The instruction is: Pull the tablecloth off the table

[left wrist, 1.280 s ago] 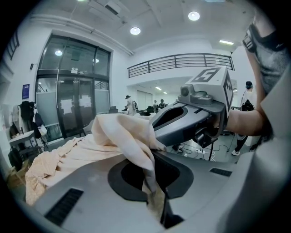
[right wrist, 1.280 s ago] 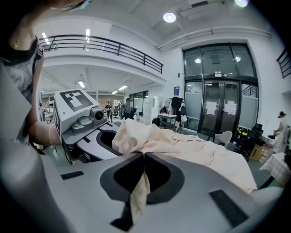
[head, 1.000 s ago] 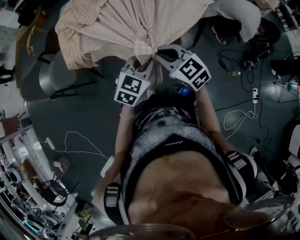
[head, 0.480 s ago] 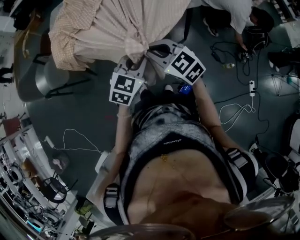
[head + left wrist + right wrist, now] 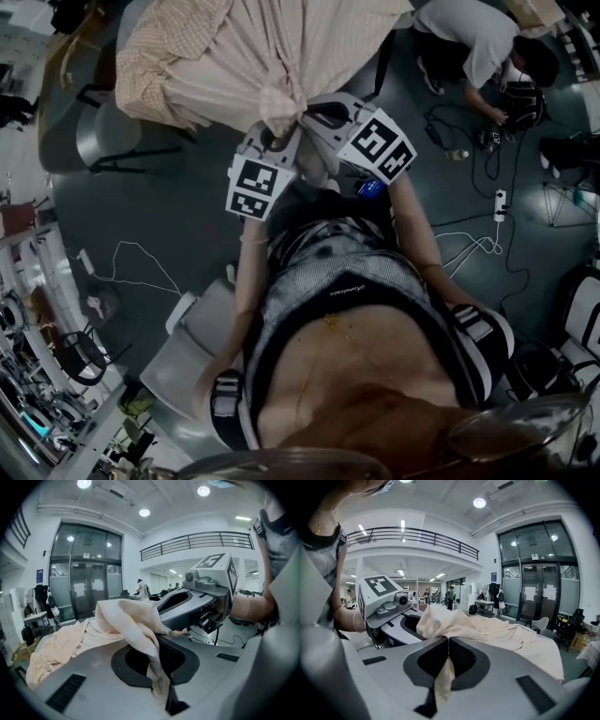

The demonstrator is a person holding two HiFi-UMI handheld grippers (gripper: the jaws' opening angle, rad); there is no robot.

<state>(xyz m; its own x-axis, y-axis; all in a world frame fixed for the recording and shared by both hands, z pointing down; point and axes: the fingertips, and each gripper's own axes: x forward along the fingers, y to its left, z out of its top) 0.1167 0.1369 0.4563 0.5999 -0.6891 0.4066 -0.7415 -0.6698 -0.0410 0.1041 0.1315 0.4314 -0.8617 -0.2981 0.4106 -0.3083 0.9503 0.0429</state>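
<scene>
Head view, one tablecloth (image 5: 281, 56), two grippers, left gripper (image 5: 279, 139) and right gripper (image 5: 307, 116) both clamped on it

Left tongs (image 5: 158, 648) tight on cream tablecloth (image 5: 124, 620)

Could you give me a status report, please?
Left gripper, right gripper: both shut on beige fabric tablecloth. Cloth bunched, stretched ahead. Grey chair close beside it.

**Cloth Ahead, Grippers Side by Side**

The beige woven tablecloth (image 5: 262, 56) spreads beyond both grippers. Its gathered end is pinched in the left gripper (image 5: 274, 139) and, just right of it, the right gripper (image 5: 314, 117). A grey metal chair (image 5: 98, 145) stands left of the cloth. A crouching person (image 5: 469, 37) is far right, behind a white power strip (image 5: 498, 202).
</scene>
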